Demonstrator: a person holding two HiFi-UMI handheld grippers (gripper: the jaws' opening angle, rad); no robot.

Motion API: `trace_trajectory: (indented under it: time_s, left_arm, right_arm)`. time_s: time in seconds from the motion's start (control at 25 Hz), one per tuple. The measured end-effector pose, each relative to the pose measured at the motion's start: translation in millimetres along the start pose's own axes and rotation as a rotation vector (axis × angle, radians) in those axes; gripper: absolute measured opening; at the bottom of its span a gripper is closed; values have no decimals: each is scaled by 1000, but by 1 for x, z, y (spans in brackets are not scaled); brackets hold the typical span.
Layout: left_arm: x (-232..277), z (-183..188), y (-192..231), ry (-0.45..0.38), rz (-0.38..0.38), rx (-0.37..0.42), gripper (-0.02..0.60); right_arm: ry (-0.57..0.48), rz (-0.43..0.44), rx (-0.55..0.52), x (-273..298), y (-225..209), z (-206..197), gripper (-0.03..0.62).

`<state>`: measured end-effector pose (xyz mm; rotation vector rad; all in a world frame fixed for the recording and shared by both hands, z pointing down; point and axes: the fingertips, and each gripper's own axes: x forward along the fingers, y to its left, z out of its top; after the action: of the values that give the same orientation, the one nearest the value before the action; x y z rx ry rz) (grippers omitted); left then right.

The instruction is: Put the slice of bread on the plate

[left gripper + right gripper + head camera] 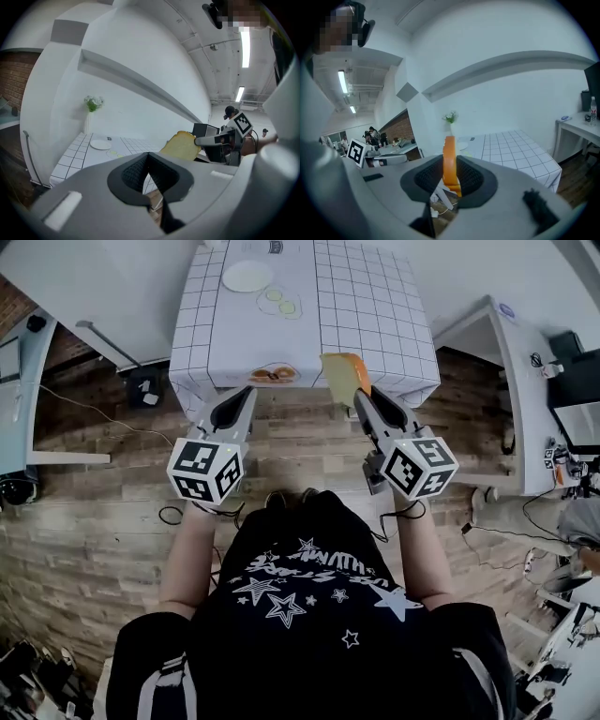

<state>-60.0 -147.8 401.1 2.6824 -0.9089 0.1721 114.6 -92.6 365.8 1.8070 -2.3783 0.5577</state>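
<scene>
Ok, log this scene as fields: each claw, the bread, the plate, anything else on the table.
Right claw: shut on the tan, orange-crusted slice of bread, held on edge
Left claw: shut, empty
Plate: round white plate, bare, far side of the white grid-cloth table
Bread position: by the table's near edge
Other: pale green slices beside plate; orange-brown food at near edge

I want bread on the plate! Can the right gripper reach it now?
Probably not yet: the right gripper, holding the bread slice, is at the near edge of the table; the plate lies at the far end. Nothing blocks the way.
</scene>
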Motion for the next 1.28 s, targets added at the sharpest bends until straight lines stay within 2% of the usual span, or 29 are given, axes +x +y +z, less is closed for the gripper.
trace_trajectory:
  time_s: [0.36, 0.52, 1.28]
  left_arm:
    - [14, 1, 18, 7, 34, -1, 9]
    - [26, 9, 26, 7, 64, 40, 9]
    - [149, 62, 53, 1, 152, 47, 9]
  right_arm:
    - [8, 16, 11, 29, -22, 2, 92]
    - [-1, 48, -1, 51, -32, 12, 92]
    - [-30, 168, -7, 151, -132, 83, 92]
